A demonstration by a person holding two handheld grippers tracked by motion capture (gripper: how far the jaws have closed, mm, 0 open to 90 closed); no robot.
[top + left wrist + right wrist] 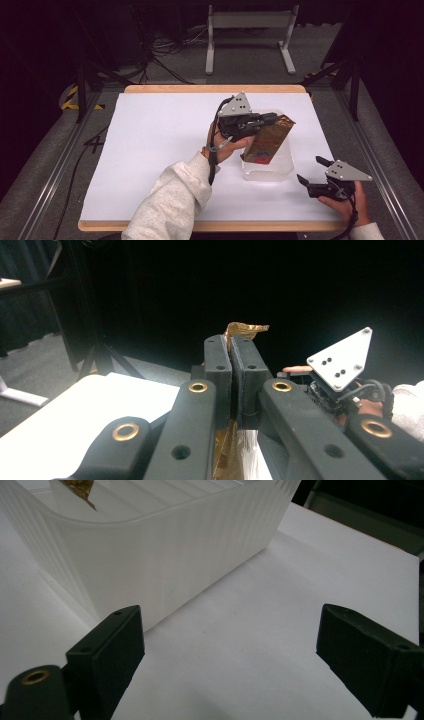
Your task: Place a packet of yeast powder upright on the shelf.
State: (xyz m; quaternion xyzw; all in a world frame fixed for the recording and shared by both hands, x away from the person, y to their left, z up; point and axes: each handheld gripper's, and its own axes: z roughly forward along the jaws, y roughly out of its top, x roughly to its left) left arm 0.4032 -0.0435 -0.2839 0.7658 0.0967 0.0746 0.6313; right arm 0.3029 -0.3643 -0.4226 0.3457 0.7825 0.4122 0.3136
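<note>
Over the bin: the left claw (267, 119) holds a gold packet (267, 140) slanted above the clear plastic bin (280, 170), which stands on the white tabletop (160, 150) toward its right side.

Left claw: pressed together on the packet's upper edge; in the left gripper view the two black pads meet with the crinkled gold foil (245, 330) sticking up between them and more foil hanging below.

Packet: tilted, its top end up at the claw and its lower end, with a red and blue print, down inside the bin or just at its rim. From the high view it is hard to tell whether the bottom edge rests on the bin's floor. The right gripper view shows a gold corner (80, 487) inside the ribbed wall of the bin (165, 565).

Right claw: spread wide and empty (310, 172), resting low near the front right of the tabletop, just beside the bin without touching it.

Done so far: the packet is picked up and brought to the bin, judging by how it hangs there.

Left to do: probably lowering the packet fully in, letting go, and drawing the left claw clear.

Other items: no further packets lie on the tabletop.
</note>
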